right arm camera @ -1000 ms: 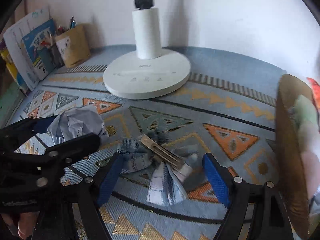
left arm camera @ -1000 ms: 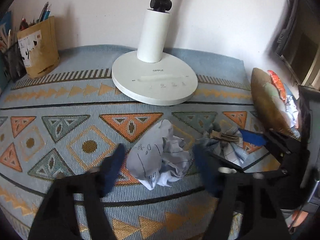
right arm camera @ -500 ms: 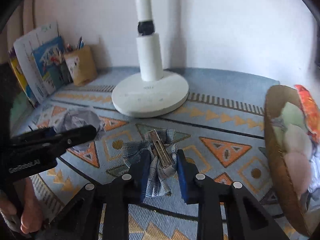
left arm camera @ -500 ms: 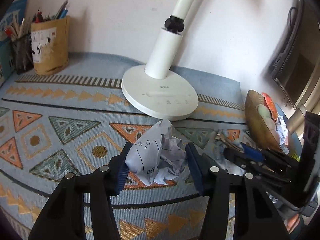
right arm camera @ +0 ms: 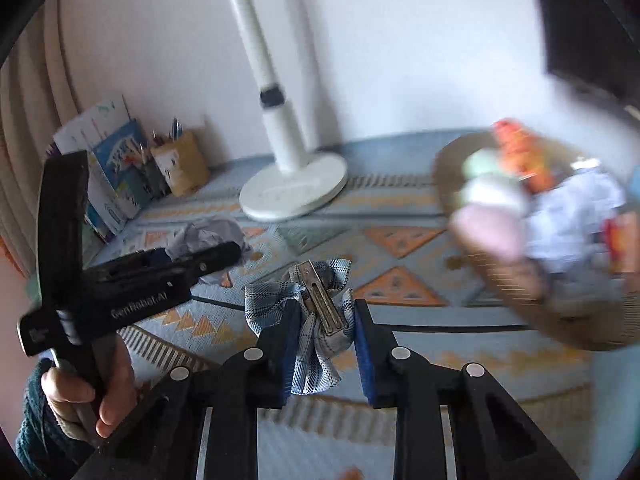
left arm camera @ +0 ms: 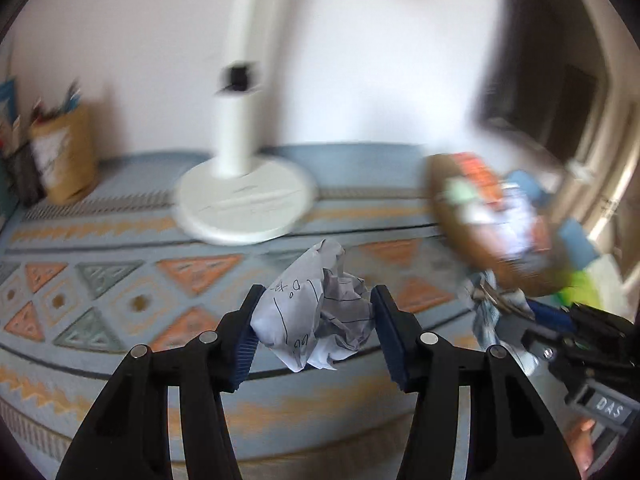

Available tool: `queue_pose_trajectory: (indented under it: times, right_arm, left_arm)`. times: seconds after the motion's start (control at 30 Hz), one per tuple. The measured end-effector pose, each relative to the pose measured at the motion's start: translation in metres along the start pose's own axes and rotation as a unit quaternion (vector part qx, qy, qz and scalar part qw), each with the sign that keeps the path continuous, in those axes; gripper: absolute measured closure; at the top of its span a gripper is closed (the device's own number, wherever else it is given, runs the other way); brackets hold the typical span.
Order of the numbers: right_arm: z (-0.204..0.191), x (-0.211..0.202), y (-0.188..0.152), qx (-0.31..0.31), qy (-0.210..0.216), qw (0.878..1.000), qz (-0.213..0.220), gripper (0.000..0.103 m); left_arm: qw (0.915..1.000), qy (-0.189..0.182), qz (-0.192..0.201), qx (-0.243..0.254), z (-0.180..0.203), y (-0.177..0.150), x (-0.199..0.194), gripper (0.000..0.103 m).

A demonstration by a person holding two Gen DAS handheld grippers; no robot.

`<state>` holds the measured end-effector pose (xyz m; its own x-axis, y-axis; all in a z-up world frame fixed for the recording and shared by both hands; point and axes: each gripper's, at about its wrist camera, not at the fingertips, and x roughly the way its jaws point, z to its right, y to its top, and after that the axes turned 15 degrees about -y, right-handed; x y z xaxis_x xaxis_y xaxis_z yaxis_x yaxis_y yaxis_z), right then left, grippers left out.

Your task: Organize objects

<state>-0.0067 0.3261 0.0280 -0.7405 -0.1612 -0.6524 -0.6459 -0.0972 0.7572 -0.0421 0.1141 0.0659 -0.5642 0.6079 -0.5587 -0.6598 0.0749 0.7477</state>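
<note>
paper ball (left arm camera: 316, 308), now lifted between tongs (left arm camera: 316, 334)

A cloth-covered tabletop against a plain white wall

The wall (right arm camera: 400, 40) behind is bare and white, evenly lit by soft daylight. A blue woven cloth (left arm camera: 120, 280) with orange and grey triangles covers the tabletop. A white lamp (right arm camera: 294, 188) with a round base stands near the back edge; a tan pen holder (left arm camera: 64, 168) and upright books (right arm camera: 116, 168) fill the back left corner. Pale curtain folds (right arm camera: 28, 120) hang at the left; a dark frame (left arm camera: 540, 92) shows at the right, blurred.
</note>
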Motion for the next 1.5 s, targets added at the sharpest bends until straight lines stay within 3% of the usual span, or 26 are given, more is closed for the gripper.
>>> queue_pose_trajectory:
  times: [0.27,0.5,0.63,0.7,0.77,0.8,0.87,1.17,1.43,1.5]
  right_arm:
    - [0.112,-0.055,0.029,0.098,-0.083,0.989,0.073,0.078]
    - [0.180,-0.030,0.070,0.150,-0.145,0.975,0.071,0.078]
    - [0.191,-0.003,0.097,0.154,-0.154,0.974,0.067,0.078]
    - [0.199,0.014,0.111,0.149,-0.144,0.976,0.068,0.074]
    - [0.207,0.030,0.119,0.153,-0.142,0.977,0.043,0.057]
    - [0.214,0.038,0.120,0.160,-0.147,0.976,0.034,0.047]
    - [0.218,0.040,0.117,0.168,-0.141,0.975,0.029,0.047]
    - [0.185,0.012,0.084,0.158,-0.100,0.982,0.014,0.046]
    - [0.077,-0.030,0.069,0.077,-0.046,0.996,0.023,0.046]
    - [0.043,-0.032,0.061,0.056,-0.033,0.998,0.010,0.045]
  left_arm:
    - [0.9957,-0.071,0.012,0.059,0.105,0.052,0.036,0.052]
    - [0.9921,-0.092,-0.023,0.083,0.149,0.050,0.104,0.052]
    - [0.9913,-0.097,-0.024,0.086,0.156,0.051,0.126,0.051]
    - [0.9903,-0.101,-0.034,0.090,0.158,0.052,0.134,0.035]
    - [0.9901,-0.102,-0.037,0.088,0.156,0.052,0.134,0.016]
    - [0.9909,-0.099,-0.030,0.086,0.154,0.052,0.132,0.016]
    - [0.9916,-0.094,-0.030,0.083,0.148,0.049,0.123,0.016]
    - [0.9974,-0.053,0.000,0.049,0.107,0.032,0.049,0.015]
    - [0.9985,0.040,0.034,-0.013,0.029,0.001,-0.051,0.015]
    - [0.9950,0.086,0.044,-0.027,0.003,-0.012,-0.081,0.015]
